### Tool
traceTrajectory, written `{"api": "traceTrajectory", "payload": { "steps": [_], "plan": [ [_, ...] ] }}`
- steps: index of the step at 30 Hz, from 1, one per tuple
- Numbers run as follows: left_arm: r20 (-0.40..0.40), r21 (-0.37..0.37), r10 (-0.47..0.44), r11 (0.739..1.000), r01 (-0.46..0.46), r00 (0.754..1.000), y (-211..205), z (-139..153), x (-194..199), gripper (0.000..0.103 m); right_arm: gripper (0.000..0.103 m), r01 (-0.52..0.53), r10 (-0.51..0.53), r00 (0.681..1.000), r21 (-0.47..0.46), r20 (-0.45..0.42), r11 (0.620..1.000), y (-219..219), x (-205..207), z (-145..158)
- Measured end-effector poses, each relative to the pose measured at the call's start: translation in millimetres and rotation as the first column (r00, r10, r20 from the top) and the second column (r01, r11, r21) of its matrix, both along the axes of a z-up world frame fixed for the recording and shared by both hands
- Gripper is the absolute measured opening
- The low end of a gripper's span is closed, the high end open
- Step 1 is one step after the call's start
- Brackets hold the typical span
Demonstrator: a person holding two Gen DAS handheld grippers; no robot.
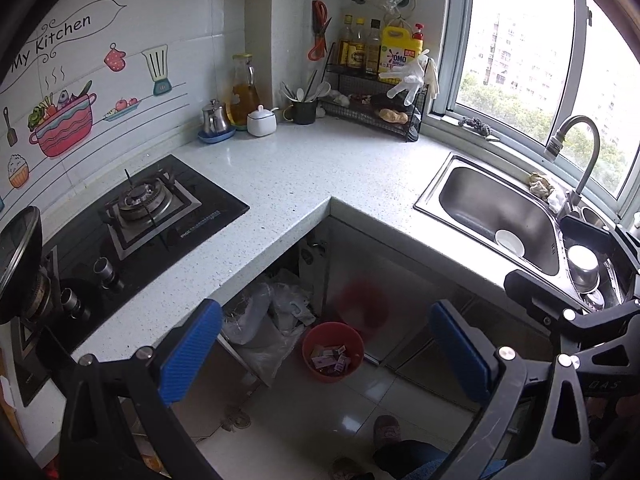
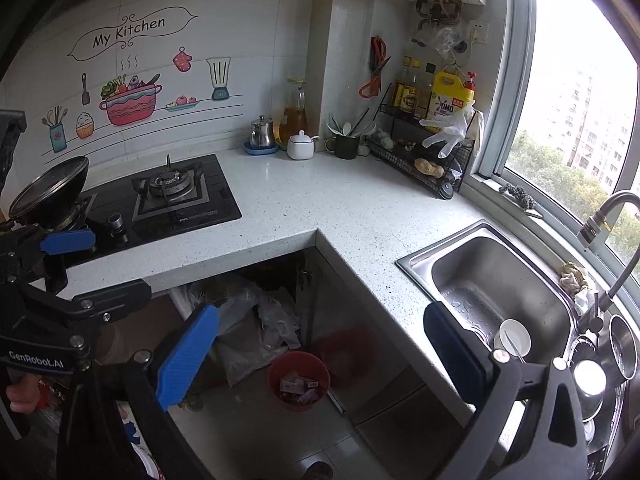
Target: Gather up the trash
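Note:
A red bin [image 1: 323, 374] stands on the tiled floor in the inner corner under the L-shaped counter, with small cartons and wrappers [image 1: 330, 358] inside. My left gripper [image 1: 328, 354] hangs open high above it, blue pads wide apart and nothing between them. In the right wrist view the same red bin [image 2: 286, 402] with the wrappers [image 2: 298, 388] sits below my right gripper [image 2: 322, 360], which is also open and empty. The left gripper's blue pad [image 2: 68, 240] shows at the left, over the stove's edge.
The white speckled counter [image 1: 304, 168] carries a gas stove [image 1: 148, 204], a pot [image 1: 20, 252], jars and a bottle rack [image 1: 372, 108]. A steel sink [image 1: 492, 204] holds a white bowl [image 1: 509, 242]. Plastic bags [image 1: 276, 320] fill the open space under the counter. A slippered foot [image 1: 386, 430] stands near the bin.

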State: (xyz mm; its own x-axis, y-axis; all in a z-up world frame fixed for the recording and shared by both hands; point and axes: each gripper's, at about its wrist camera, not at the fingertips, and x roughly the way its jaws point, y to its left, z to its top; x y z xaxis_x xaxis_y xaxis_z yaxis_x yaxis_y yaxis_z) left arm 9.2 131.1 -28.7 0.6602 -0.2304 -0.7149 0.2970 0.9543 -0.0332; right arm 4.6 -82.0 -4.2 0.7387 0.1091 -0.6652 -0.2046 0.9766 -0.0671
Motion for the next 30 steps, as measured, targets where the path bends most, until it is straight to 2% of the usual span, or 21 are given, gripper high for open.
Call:
{"api": "traceTrajectory", "payload": {
  "steps": [30],
  "plan": [
    [0.001, 0.019, 0.019, 1.0, -0.019, 1.0, -5.8, -3.1, -6.5, 0.102, 0.102, 0.021, -0.021, 1.0, -0.001, -0.012, 1.0, -1.3, -7.1, -1.2]
  ]
}}
